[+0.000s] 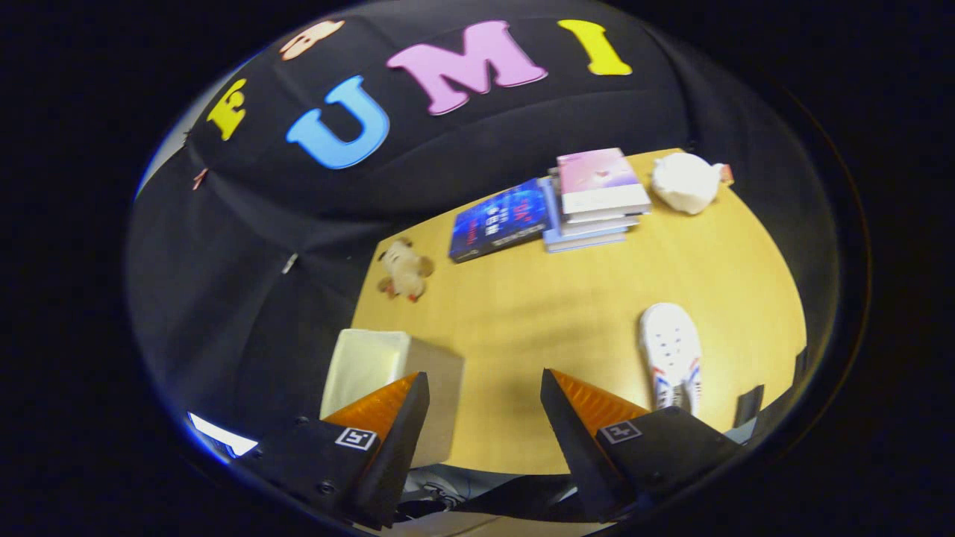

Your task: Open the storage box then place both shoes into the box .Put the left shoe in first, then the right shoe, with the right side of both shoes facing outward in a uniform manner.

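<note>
The gripper (pixel 485 388) hangs tilted, its fingers spread wide apart, holding nothing.

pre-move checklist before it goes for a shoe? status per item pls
1. Gripper free: ok. Fingers spread apart, nothing between them, bare table below.
2. Storage box open: cannot tell. The pale box sits at the table's edge, just behind one finger; its top looks light and possibly open, but no lid is distinguishable.
3. Shoe located: ok. One white sneaker with red and blue side stripes lies on the wooden table, beside the other finger.
4. Second shoe located: cannot tell.
5. Left or right shoe: cannot tell from this angle.
6. Path from sneaker to box: ok. Stuffed toy, books and white pouch lie well beyond the fingers.
</note>
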Motion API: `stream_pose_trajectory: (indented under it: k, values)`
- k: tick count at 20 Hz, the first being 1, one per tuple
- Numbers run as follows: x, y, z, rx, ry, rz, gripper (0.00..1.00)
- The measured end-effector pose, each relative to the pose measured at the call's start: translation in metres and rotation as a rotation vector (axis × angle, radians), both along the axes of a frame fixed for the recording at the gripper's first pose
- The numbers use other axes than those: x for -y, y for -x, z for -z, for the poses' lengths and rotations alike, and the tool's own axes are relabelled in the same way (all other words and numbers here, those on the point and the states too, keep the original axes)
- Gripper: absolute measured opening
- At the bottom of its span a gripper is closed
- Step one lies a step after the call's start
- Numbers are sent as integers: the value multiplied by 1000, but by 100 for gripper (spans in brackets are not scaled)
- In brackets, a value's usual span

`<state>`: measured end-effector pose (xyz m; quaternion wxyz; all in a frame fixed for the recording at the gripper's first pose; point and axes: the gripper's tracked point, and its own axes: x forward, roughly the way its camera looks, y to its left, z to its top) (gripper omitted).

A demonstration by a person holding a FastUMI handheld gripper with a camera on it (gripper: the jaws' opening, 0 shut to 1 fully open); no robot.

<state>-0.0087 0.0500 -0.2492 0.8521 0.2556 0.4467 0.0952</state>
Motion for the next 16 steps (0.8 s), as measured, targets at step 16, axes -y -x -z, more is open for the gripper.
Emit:
stream_pose_trajectory:
  k: [16]
  values:
    - [147,28,205,-423,235,-37,68]
